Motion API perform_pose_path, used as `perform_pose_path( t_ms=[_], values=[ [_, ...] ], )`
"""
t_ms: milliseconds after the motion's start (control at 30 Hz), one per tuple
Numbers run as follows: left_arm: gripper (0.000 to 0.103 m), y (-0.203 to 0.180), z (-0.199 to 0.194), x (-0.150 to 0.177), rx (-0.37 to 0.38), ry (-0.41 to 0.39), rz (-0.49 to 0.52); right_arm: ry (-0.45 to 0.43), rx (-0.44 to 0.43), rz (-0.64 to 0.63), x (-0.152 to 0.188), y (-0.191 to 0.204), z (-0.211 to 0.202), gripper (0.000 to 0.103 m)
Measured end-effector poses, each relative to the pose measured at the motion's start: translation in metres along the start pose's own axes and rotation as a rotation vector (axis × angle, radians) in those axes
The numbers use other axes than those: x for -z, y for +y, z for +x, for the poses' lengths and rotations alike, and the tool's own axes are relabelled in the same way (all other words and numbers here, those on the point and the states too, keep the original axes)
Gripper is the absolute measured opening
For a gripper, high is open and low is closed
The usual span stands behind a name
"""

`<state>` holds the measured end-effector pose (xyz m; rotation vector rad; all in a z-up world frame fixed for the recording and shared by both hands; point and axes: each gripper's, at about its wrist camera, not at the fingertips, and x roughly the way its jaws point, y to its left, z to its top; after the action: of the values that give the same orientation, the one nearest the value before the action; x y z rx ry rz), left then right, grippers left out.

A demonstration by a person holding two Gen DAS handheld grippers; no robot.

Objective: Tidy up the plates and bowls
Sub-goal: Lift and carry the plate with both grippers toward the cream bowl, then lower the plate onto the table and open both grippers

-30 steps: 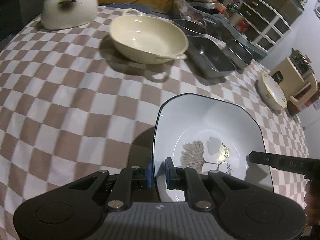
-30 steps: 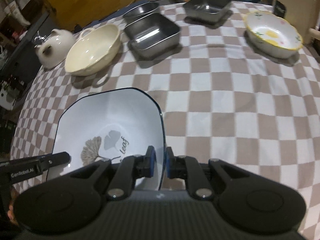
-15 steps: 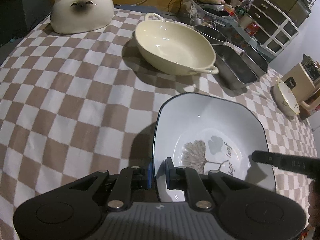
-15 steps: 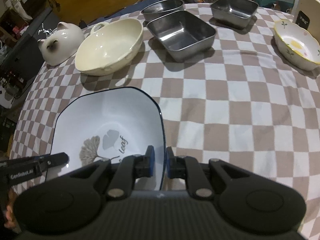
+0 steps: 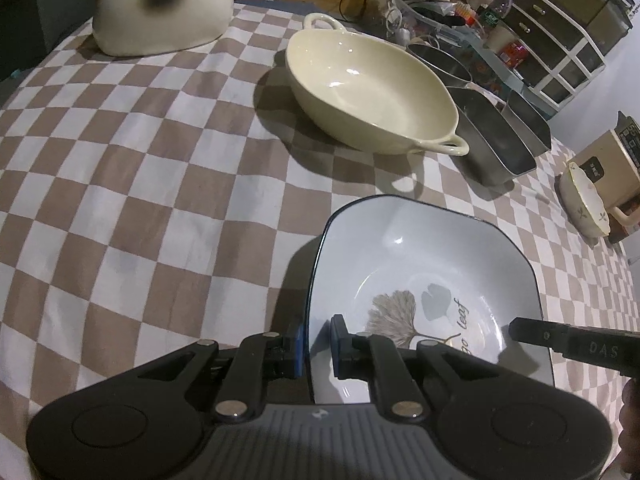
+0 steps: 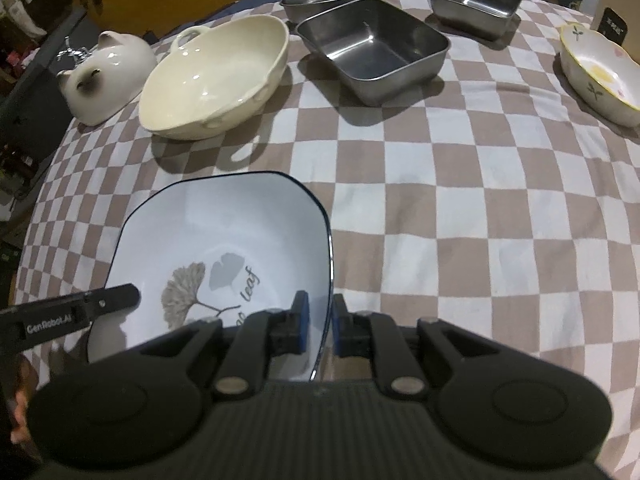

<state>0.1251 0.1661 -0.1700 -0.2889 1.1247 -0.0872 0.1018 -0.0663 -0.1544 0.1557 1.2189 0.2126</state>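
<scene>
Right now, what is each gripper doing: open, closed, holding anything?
Left gripper: closed on the left rim of the square plate.
Right gripper: closed on the right rim of the same plate.

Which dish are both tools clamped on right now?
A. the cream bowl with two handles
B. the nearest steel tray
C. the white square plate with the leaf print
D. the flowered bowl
C: the left tool pinches one edge of the white square plate and the right tool pinches the opposite edge, while the cream bowl, the steel tray and the flowered bowl sit untouched on the checked cloth.
</scene>
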Motion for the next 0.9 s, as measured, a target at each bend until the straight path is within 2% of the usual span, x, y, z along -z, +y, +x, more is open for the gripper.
perform_pose_path(
  t_ms=[333,900],
  values=[
    [0.014,-0.001,0.006,-0.004,0.018,-0.007,0.011,-0.002,0.027,0.039,-0.006,-0.004,0.010,0.015],
    [0.014,-0.002,0.005,-0.004,0.024,-0.004,0.027,0.000,-0.008,0.042,0.002,-0.014,0.015,0.015]
  ],
)
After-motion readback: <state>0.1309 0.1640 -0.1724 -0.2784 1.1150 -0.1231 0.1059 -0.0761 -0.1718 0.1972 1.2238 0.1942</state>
